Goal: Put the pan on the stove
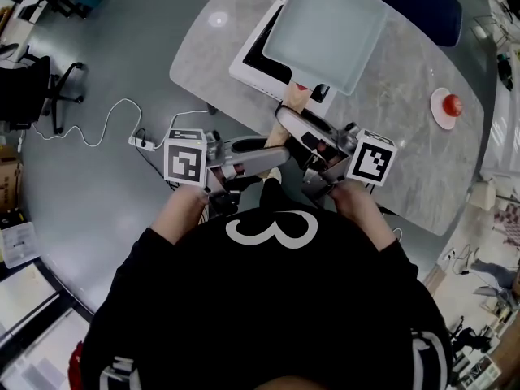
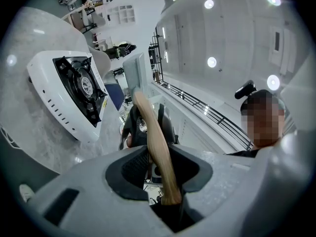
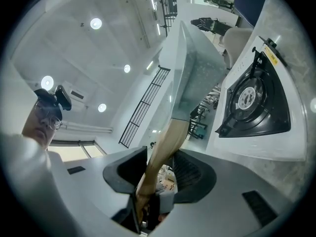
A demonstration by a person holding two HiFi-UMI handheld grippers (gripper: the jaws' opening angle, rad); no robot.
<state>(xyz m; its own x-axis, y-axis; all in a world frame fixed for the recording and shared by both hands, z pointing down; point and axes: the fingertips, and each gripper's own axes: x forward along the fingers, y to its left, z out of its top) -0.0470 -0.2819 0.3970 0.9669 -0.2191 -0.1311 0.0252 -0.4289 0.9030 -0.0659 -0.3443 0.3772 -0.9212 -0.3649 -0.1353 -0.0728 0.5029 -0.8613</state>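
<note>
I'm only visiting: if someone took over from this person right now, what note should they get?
Left gripper: shut on the pan's wooden handle.
Right gripper: shut on the same handle.
Pan: held in the air over the stove on the table, not set down.
Done: pan lifted and positioned over the stove.
Left: lower it onto the stove, then let go.

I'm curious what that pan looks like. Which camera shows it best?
The head view: the whole square pan shows from above, over the stove. Both gripper views catch mainly its wooden handle between the jaws and the pan edge-on.
</note>
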